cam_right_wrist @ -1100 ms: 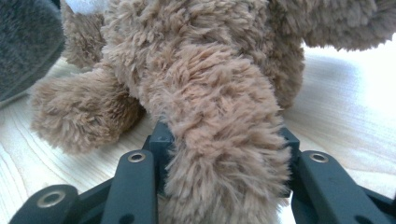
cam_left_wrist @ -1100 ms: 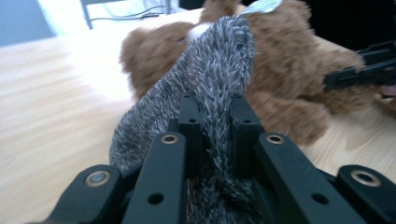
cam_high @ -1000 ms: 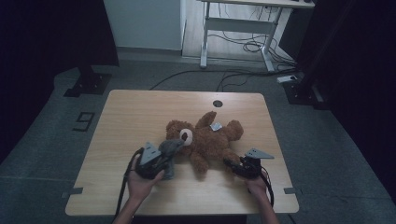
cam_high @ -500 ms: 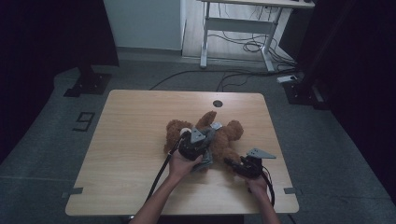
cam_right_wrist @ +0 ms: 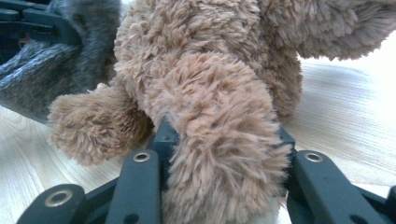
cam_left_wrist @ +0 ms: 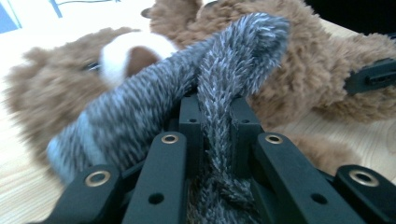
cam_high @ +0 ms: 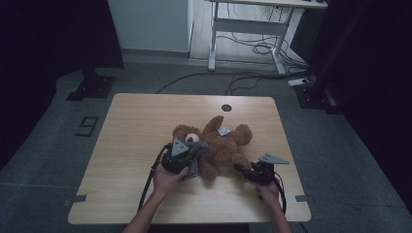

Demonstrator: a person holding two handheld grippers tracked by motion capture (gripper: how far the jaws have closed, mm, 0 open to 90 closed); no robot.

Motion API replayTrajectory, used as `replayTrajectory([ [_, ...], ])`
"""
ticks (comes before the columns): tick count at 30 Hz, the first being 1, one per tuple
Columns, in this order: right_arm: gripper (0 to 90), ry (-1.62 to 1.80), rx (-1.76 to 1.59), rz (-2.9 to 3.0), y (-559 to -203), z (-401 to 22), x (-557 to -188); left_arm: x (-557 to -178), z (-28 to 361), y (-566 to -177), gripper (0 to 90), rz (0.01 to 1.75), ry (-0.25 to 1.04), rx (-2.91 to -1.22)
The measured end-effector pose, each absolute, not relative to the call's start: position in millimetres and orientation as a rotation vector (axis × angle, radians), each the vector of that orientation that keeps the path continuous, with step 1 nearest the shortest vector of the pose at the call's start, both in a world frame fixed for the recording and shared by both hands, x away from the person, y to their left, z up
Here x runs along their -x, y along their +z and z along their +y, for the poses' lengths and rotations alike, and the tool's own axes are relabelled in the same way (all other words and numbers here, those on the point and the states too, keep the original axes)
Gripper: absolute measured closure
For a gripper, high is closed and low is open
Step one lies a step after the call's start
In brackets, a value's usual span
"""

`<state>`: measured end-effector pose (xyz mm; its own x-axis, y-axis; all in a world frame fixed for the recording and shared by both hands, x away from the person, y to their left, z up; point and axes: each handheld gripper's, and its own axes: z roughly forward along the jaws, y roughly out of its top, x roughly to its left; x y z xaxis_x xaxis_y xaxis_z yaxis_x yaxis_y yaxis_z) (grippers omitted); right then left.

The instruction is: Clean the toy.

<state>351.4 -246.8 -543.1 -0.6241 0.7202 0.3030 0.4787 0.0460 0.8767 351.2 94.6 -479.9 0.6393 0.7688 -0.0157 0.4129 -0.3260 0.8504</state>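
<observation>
A brown teddy bear (cam_high: 228, 145) lies on its back on the wooden table (cam_high: 141, 121), head to the left. My left gripper (cam_high: 197, 148) sits by the bear's head, shut on a grey knitted cloth (cam_high: 193, 151). In the left gripper view the cloth (cam_left_wrist: 140, 112) runs between the jaws of the gripper (cam_left_wrist: 215, 116) and folds over toward the bear's white muzzle (cam_left_wrist: 130, 51). My right gripper (cam_high: 240, 168) is at the bear's lower right side. In the right gripper view the gripper (cam_right_wrist: 224, 135) is shut on a furry leg (cam_right_wrist: 219, 163).
A small white tag (cam_high: 223, 131) lies on the bear's chest. A round cable hole (cam_high: 226, 107) sits near the table's far edge. Behind the table stands a white desk frame (cam_high: 248, 29) with cables on the floor. Bare wood lies at the left.
My left gripper swung right over the bear's body with the grey cloth, then came back left to the head. The right gripper stayed on the leg.
</observation>
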Motion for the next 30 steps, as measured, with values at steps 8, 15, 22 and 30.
replayTrajectory([
  [8, 59.6, 1.615, -1.234, 2.106, -543.4, -248.0, -352.4, -343.7, 139.1, -475.5, 79.1, 1.029, 0.562, -1.914],
  [15, 59.7, 1.605, -1.240, 2.114, -543.5, -249.2, -350.7, -342.4, 102.3, -449.5, 79.1, 0.915, 0.540, -1.936],
  [22, 59.6, 1.623, -1.255, 2.104, -543.7, -251.4, -354.2, -357.6, 33.2, -434.7, 79.1, 0.808, 0.445, -1.971],
  [30, 59.7, 1.640, -1.269, 2.097, -544.3, -251.3, -352.4, -367.3, -38.0, -469.4, 78.9, 0.769, 0.281, -2.080],
])
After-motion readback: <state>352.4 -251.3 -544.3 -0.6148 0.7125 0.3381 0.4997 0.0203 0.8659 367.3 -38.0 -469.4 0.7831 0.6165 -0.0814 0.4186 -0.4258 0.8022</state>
